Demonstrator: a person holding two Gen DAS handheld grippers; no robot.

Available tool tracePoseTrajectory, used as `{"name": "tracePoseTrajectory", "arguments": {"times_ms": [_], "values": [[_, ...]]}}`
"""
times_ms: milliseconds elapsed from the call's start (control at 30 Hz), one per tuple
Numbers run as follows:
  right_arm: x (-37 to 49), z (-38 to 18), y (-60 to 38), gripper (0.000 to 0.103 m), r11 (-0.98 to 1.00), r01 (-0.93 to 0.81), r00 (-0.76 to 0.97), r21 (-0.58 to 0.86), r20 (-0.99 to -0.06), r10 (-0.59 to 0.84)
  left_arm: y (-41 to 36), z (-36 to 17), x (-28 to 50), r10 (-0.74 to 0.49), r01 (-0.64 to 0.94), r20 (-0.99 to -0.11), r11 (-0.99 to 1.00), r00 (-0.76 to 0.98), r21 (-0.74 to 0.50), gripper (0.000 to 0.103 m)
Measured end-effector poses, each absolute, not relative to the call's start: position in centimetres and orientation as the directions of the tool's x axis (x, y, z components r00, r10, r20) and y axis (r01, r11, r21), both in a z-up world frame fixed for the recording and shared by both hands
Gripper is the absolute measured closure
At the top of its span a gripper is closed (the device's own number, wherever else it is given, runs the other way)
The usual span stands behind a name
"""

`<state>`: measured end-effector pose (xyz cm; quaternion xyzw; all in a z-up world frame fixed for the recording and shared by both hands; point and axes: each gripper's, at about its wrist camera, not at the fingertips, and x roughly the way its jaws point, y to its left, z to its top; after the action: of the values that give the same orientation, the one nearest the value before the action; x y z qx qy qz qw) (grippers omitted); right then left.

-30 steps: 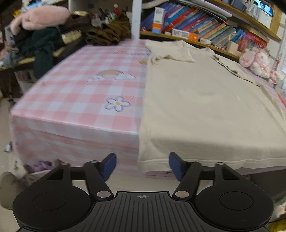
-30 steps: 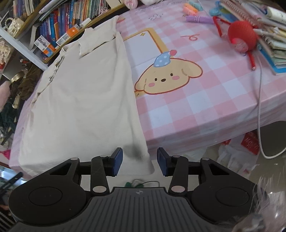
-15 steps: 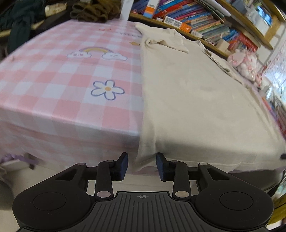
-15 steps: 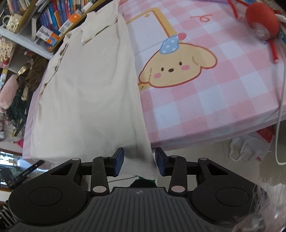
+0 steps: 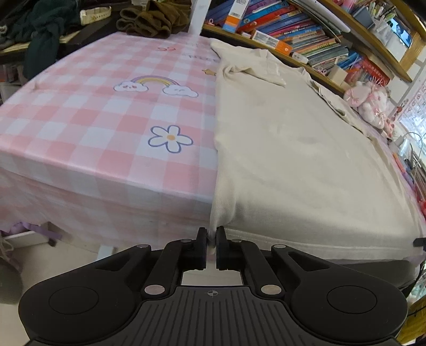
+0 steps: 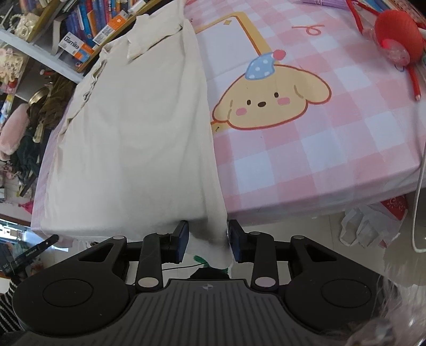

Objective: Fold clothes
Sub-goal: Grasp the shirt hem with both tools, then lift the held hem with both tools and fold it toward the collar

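Note:
A cream shirt (image 5: 293,149) lies flat on the pink checked tablecloth (image 5: 106,138), its hem hanging over the near edge. My left gripper (image 5: 211,237) is shut on the hem's left corner, and the cloth bunches into its pads. In the right wrist view the same shirt (image 6: 138,138) runs away from me, collar at the far end. My right gripper (image 6: 209,234) straddles the hem's right corner, which hangs between the blue pads (image 6: 182,239). Its jaws are closing, and a gap still shows on the left side of the cloth.
Bookshelves (image 5: 306,29) line the far side of the table. Dark clothes (image 5: 154,16) are piled at the far left, a pink plush toy (image 5: 370,103) sits at the right. A red knitted thing (image 6: 399,40) and cords lie on the tablecloth's right part. Plastic bags (image 6: 370,226) lie on the floor.
The left gripper moved in over the hem's left corner and shut on it. The right gripper's jaws narrowed around the right corner, which now hangs between them.

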<state>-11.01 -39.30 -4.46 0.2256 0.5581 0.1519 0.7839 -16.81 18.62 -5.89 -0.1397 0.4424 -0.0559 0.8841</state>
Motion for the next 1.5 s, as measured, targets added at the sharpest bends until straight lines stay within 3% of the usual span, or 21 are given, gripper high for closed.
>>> {"name": "tracePoseTrajectory", "arguments": {"times_ms": [33, 100, 333, 633, 1100, 1300, 1500], "values": [[-11.0, -4.4, -39.3, 0.074, 0.852, 0.006, 0.333, 0.524, -0.804, 0.492, 18.5, -5.6, -16.9, -0.218, -0.027, -0.768, 0.956, 0.603, -0.292, 0.099], [-11.3, -4.1, -39.3, 0.097, 0.853, -0.004, 0.344, 0.522, -0.8, 0.491, 18.4, -5.2, -17.1, -0.209, -0.03, -0.772, 0.959, 0.6, -0.283, 0.099], [-13.4, -2.8, -39.9, 0.099, 0.844, -0.035, 0.379, 0.534, -0.775, 0.506, 18.6, -3.6, -18.9, -0.184, -0.03, -0.773, 0.967, 0.607, -0.253, 0.1], [-17.1, -1.7, -42.1, 0.099, 0.788, -0.015, 0.424, 0.616, -0.71, 0.563, 20.2, -3.0, -21.8, -0.229, -0.076, -0.762, 0.937, 0.606, -0.342, 0.1], [-24.6, -4.7, -44.0, 0.099, 0.801, 0.061, 0.237, 0.595, -0.788, 0.568, 20.2, -6.5, -30.0, -0.294, -0.147, -0.832, 0.904, 0.47, -0.402, 0.1], [-24.3, -2.3, -44.8, 0.099, 0.736, 0.046, 0.275, 0.675, -0.717, 0.641, 20.8, -3.9, -30.0, -0.404, -0.125, -0.676, 0.798, 0.616, -0.59, 0.1], [-20.6, 3.1, -45.6, 0.099, 0.564, -0.041, 0.531, 0.825, -0.46, 0.712, 21.5, 0.0, -26.4, -0.425, -0.051, -0.335, 0.554, 0.841, -0.831, 0.1]]}}
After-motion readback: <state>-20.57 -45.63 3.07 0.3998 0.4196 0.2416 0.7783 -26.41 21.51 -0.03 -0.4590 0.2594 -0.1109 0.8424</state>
